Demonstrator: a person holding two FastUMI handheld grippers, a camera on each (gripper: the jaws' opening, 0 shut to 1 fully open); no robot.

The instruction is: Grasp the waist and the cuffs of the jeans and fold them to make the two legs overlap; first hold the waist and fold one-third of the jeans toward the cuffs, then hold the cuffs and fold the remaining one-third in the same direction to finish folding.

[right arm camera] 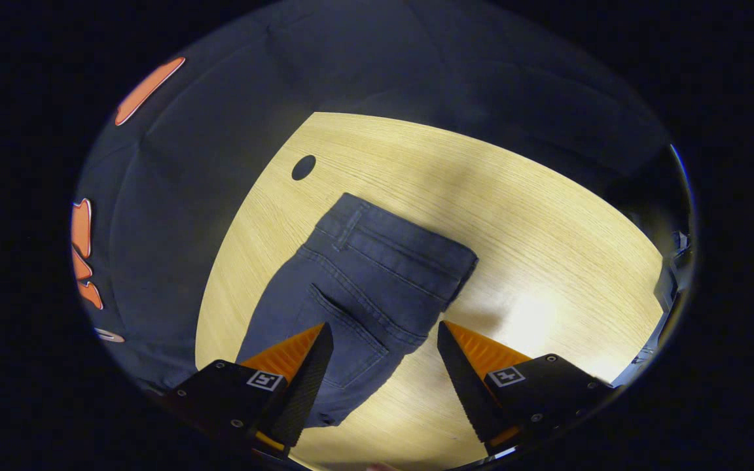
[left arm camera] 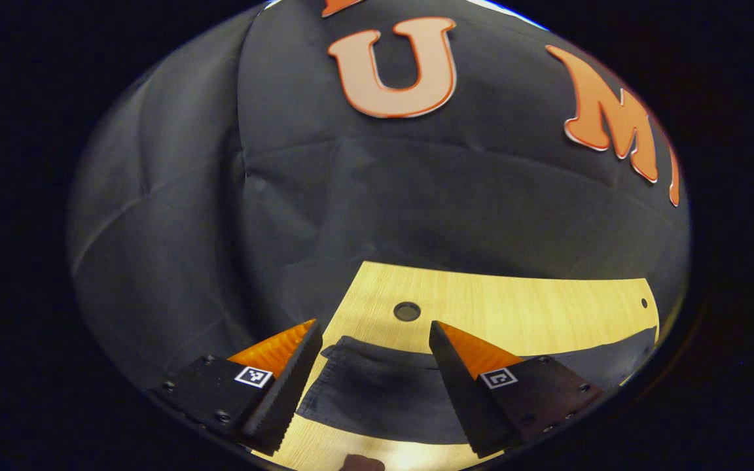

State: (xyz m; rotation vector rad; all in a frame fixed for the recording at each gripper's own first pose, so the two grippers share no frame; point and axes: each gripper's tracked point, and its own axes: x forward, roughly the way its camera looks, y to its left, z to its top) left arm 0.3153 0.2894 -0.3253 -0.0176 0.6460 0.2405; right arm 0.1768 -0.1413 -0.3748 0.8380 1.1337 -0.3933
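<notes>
Left gripper view: left gripper (left arm camera: 375, 356) jaws spread wide, hovering over a jeans (left arm camera: 383, 392) hem edge lying flat on the counter (left arm camera: 514, 307); bare wood beyond, up to the cloth wall. Right gripper view: right gripper (right arm camera: 383, 356) jaws spread, above the waist end; jeans flat, open wood to the right and beyond the waistband.

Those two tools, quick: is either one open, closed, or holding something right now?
Left tool: open, holding nothing, above the jeans on the table.
Right tool: open, holding nothing, above the waist end of the jeans.
</notes>
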